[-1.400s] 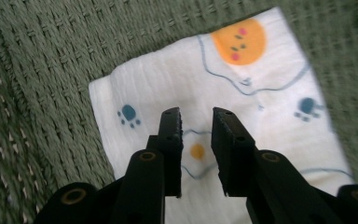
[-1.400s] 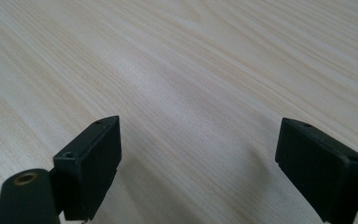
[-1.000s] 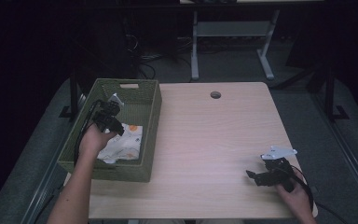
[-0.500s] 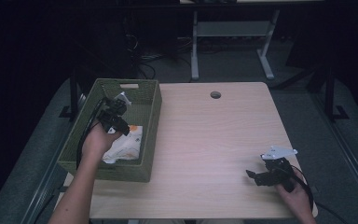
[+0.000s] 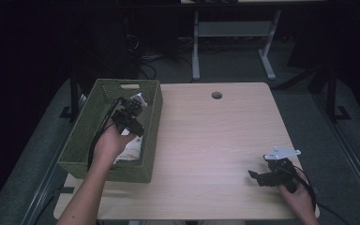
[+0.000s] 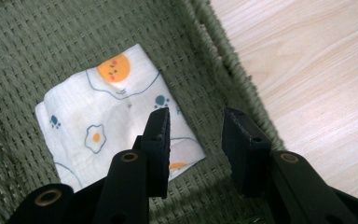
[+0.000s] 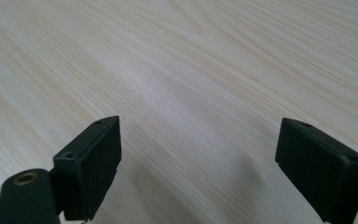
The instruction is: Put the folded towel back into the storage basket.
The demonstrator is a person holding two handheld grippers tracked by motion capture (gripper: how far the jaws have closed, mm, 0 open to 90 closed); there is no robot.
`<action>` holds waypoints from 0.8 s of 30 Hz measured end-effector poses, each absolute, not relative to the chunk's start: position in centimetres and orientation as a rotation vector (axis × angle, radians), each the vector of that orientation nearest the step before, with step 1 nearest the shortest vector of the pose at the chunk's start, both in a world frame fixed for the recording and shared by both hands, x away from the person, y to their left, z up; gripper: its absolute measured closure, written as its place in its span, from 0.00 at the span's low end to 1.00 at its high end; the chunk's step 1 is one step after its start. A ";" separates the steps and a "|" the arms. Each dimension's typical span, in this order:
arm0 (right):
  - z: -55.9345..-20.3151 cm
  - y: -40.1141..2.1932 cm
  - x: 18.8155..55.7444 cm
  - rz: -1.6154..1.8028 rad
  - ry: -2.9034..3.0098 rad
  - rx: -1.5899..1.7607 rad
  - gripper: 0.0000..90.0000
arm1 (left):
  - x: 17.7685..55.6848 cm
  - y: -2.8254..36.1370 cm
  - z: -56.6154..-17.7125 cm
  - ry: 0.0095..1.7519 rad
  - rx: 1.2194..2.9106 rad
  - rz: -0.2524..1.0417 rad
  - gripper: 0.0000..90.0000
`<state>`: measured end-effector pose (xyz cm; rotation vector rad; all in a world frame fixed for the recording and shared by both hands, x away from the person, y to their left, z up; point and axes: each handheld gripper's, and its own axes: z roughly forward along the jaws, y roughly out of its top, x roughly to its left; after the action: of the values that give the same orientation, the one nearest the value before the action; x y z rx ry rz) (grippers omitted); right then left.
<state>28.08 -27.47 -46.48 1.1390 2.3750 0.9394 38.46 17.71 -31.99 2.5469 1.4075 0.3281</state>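
Your left tool (image 5: 132, 112) over green woven basket (image 5: 82, 140), jaws part-spread and just been opening, nothing between them. Folded cloth with egg print (image 6: 112, 119) lies flat on basket floor below jaws, near wall on counter side, released. Your right tool (image 5: 268, 176) low over bare counter (image 5: 215, 140), well apart from basket, jaws wide, empty.

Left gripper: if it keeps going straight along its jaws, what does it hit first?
Probably the basket, near the cloth's edge. The left gripper has open, empty jaws that have just been opening; the cloth lies flat below. Depth is unclear, so floor or wall is hard to call.
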 end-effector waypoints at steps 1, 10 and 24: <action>-46.5 -27.5 28.1 0.940 2.377 1.137 0.15 | 38.4 17.5 -32.0 1.401 2.551 0.326 0.70; -46.5 -27.5 28.1 0.929 2.376 1.134 0.15 | 38.0 16.2 -31.2 1.373 2.555 0.347 0.69; -46.5 -27.5 28.0 0.931 2.374 1.139 0.15 | 37.6 13.9 -30.8 1.316 2.576 0.354 0.68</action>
<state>28.02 -27.51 -46.47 1.1386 2.3744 0.9310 37.61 13.94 -30.78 2.5755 1.3163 0.3541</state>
